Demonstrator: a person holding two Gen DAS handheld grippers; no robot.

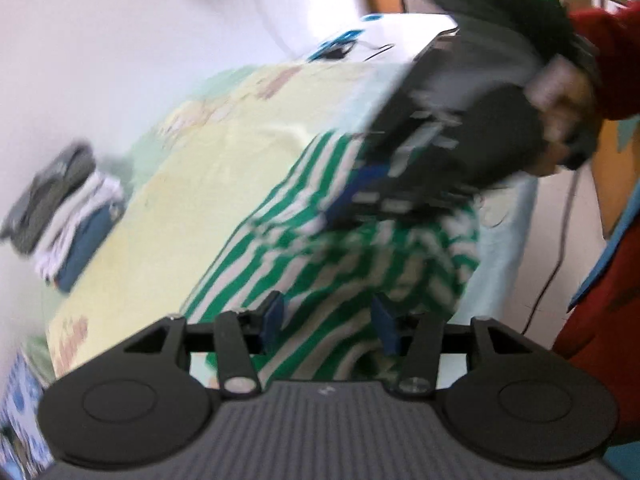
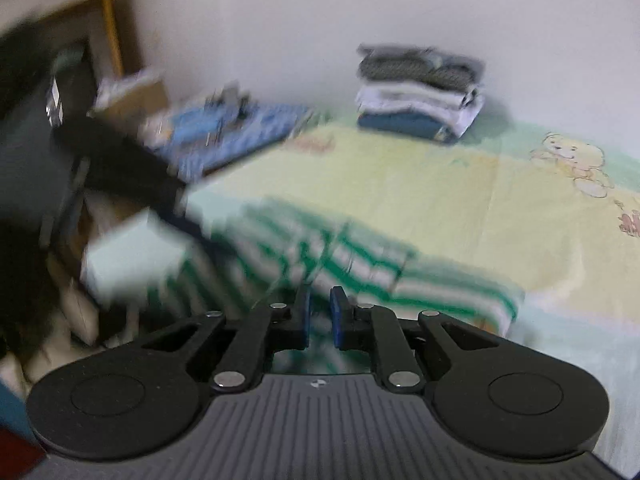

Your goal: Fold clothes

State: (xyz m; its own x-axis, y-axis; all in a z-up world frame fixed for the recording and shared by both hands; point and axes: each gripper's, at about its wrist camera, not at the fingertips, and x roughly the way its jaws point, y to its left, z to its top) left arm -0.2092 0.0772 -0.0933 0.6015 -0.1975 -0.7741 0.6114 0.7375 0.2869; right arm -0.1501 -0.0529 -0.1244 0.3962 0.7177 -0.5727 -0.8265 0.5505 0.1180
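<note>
A green-and-white striped garment [image 1: 304, 248] lies crumpled on the yellow bed sheet [image 1: 192, 200], near the bed's edge. My left gripper [image 1: 330, 322] hovers just over its near part, jaws open, the blue pads [image 1: 274, 316] wide apart and not pressing the cloth. My right gripper [image 1: 346, 204], held by a hand in a red sleeve [image 1: 612, 60], comes in from the upper right with its tips down in the bunched stripes. In the right wrist view the right gripper [image 2: 321, 316] shows only a narrow slit between its pads, with a ridge of the striped garment [image 2: 340, 256] drawn up into it.
A stack of folded clothes [image 2: 420, 92] sits against the white wall at the far side of the bed [image 2: 480, 208], also visible as the stack [image 1: 60, 216] at the left. A blue patterned item [image 2: 228, 136] lies beyond the bed's end. A dark cable [image 1: 560, 240] hangs at the right.
</note>
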